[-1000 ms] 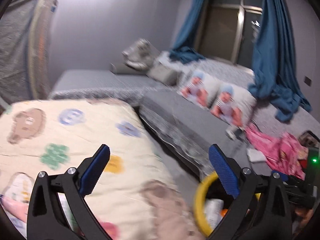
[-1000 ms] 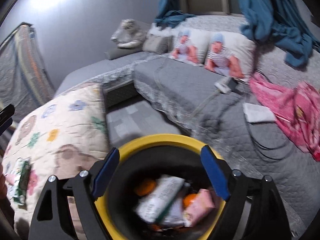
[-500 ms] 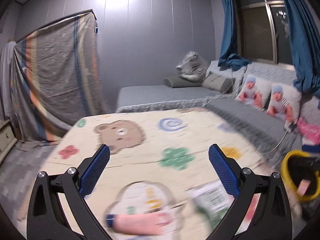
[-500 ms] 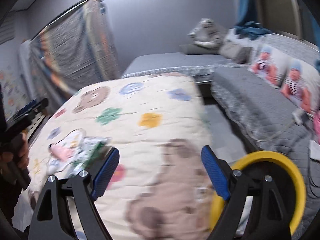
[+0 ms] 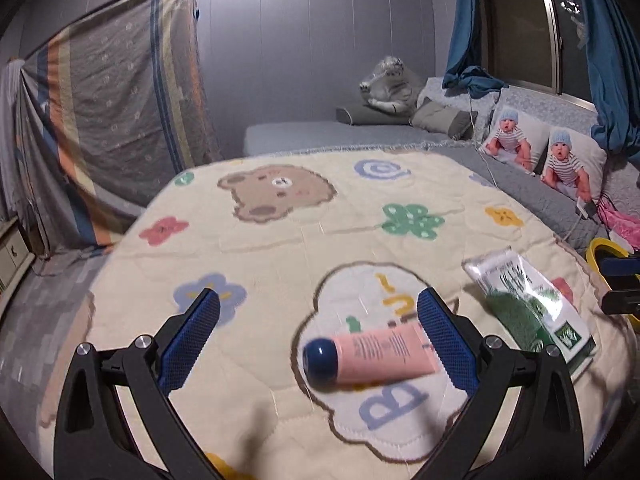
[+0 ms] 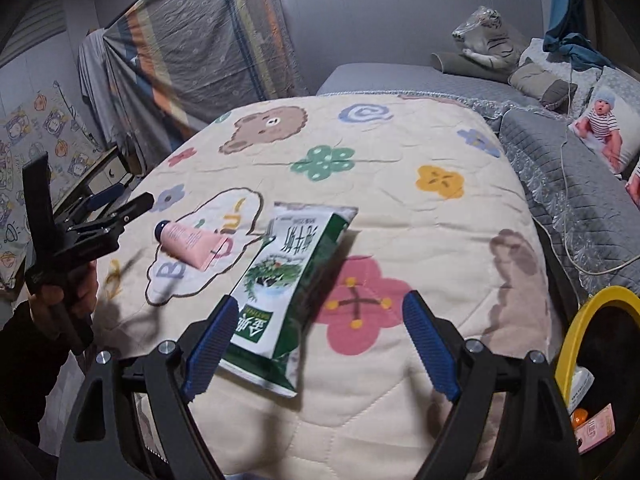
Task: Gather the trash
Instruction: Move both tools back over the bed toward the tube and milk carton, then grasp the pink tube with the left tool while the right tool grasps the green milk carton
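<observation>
Both grippers had swung away from the bin since a second earlier and now faced the quilt (image 5: 288, 248). The left gripper (image 5: 318, 334) hung low over it with fingers spread wide, holding nothing; the pink tube (image 5: 372, 354) lay flat just inside its right finger (image 5: 446, 340), blue cap pointing left. The green-and-white packet (image 5: 528, 308) lay just right of the tube, near the quilt's right edge. The right gripper (image 6: 318, 346) was likewise released and empty, with the packet (image 6: 288, 280) lying flat ahead between its fingers, closer to the left one. The tube (image 6: 188, 240) rested left of the packet, and the left gripper (image 6: 116, 208) showed beyond it, gripped in a hand (image 6: 68, 300). The yellow-rimmed bin (image 6: 580, 320) stood off the quilt's right side, with some trash visible inside.
</observation>
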